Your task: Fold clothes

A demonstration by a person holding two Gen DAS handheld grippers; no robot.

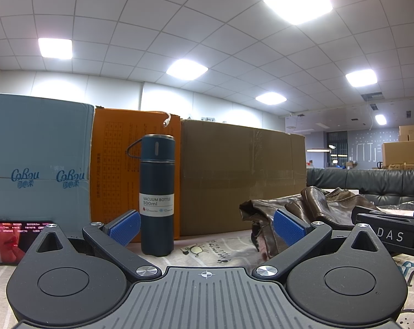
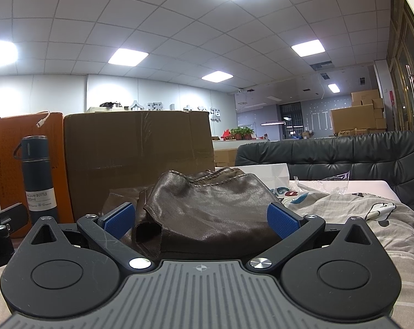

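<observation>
glossy leather garment (image 2: 207, 205), matt cardboard box (image 2: 138, 159)

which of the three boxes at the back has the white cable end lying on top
The orange box, standing between the pale blue box and the plain brown cardboard box. The white cable end lies over its top edge, just above the dark blue vacuum bottle.

garments: one brown leather piece (image 2: 207, 208) | vacuum bottles: one (image 1: 157, 194) | boxes behind: three, one blue (image 1: 36, 159), one orange (image 1: 116, 170), one brown cardboard (image 1: 242, 175) | grippers: two, left (image 1: 207, 226) and right (image 2: 201, 219) | phones: one (image 1: 6, 240)
</observation>
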